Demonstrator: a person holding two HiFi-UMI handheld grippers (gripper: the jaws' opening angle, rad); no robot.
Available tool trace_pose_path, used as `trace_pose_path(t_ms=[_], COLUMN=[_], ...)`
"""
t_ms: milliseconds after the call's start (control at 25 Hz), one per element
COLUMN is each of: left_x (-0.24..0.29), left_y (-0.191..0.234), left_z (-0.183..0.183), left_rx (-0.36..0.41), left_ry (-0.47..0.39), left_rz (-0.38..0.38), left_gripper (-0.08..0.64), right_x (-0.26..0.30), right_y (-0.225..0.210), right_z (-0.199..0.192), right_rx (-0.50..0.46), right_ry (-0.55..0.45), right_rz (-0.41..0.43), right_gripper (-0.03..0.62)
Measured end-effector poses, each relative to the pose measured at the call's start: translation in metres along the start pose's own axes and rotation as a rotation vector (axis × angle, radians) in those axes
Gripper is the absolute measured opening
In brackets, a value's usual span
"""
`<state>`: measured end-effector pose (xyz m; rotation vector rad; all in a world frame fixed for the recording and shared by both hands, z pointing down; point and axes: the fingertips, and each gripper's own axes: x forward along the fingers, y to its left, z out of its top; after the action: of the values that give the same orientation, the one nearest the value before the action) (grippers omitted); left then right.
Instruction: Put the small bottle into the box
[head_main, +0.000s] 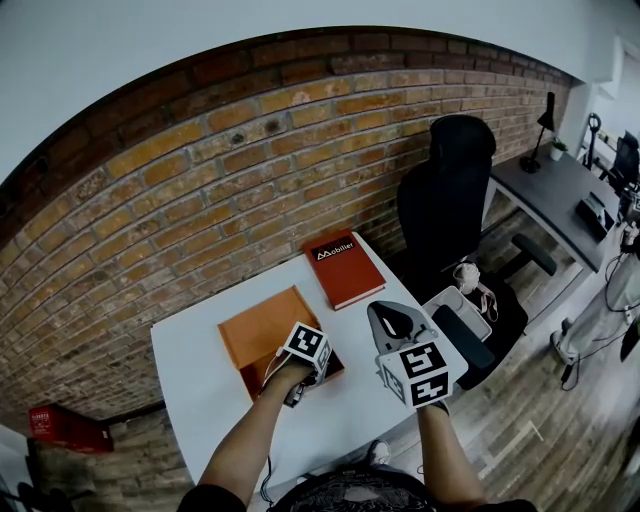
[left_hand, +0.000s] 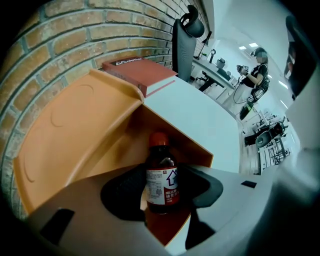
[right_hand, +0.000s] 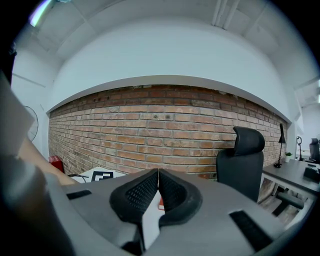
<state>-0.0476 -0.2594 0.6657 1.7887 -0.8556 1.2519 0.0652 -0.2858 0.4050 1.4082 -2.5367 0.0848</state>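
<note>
Left gripper (left_hand: 162, 189) fingers (left_hand: 125, 192) clench the small bottle (left_hand: 161, 177), upright, just above the open orange box (left_hand: 85, 125) interior; right gripper (right_hand: 158, 192), fingers pressed together empty, hangs farther off.

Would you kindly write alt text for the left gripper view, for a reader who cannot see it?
The left gripper holds a small brown bottle with a red cap at the open orange box. A red book lies beyond on the white table.
</note>
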Motion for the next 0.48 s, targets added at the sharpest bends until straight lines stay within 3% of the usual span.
trace_pose_path(t_ms=[480], left_x=[-0.025], left_y=[-0.001], left_z=[0.013], left_rx=[0.007], left_ry=[-0.122], left_rz=[0.016], left_gripper=[0.224], right_x=[0.000], right_y=[0.007], right_z=[0.004], right_rx=[-0.010], right_ry=[-0.008], right_rz=[0.020], right_gripper=[0.021])
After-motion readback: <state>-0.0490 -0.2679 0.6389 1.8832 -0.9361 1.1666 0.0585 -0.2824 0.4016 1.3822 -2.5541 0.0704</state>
